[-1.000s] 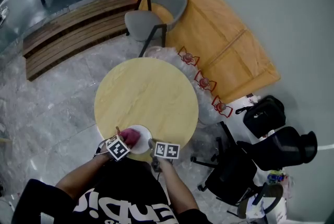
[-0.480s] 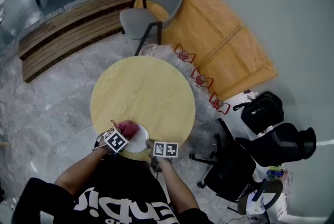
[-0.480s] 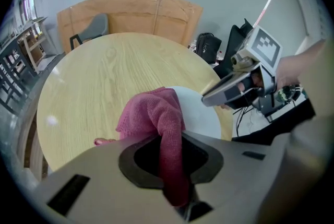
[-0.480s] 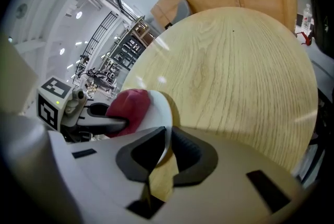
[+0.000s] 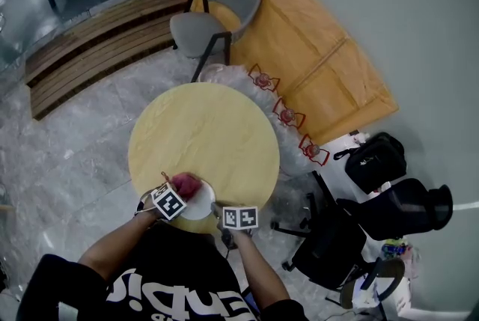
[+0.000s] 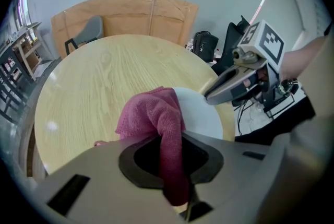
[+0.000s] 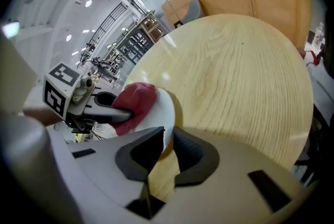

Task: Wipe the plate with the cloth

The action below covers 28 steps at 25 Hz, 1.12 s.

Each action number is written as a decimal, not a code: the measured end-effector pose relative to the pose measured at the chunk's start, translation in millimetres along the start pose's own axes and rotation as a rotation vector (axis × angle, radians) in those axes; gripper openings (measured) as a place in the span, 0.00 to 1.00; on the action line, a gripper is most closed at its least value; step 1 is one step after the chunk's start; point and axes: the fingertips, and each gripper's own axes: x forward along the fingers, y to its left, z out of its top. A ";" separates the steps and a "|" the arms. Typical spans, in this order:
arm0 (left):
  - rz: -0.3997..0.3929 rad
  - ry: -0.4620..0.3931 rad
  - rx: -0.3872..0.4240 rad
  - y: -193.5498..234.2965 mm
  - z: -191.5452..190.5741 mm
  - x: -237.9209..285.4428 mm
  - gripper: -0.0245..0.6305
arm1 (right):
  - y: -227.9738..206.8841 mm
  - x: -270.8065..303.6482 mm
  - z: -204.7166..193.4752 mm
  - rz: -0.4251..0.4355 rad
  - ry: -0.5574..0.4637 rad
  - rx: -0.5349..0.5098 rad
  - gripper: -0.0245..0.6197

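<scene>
A white plate sits at the near edge of the round yellow table. My left gripper is shut on a pink cloth, which is bunched on the plate's far left part. In the left gripper view the cloth runs down between the jaws of the left gripper and covers the plate's left side. My right gripper is shut on the plate's near right rim. The right gripper view shows the right gripper pinching that rim, with the plate tilted up and the cloth behind it.
A grey chair stands beyond the table, and a large wooden board leans on the wall. Red-framed items lie on plastic at the table's right. A black office chair and black bags are to the right.
The left gripper has slid the cloth across the plate toward its far left rim. The right gripper has kept its hold on the rim in the same place.
</scene>
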 end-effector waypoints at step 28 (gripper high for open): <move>-0.015 0.039 0.013 -5.3 12.4 10.6 0.14 | -7.9 16.7 26.6 -0.012 0.049 -0.022 0.11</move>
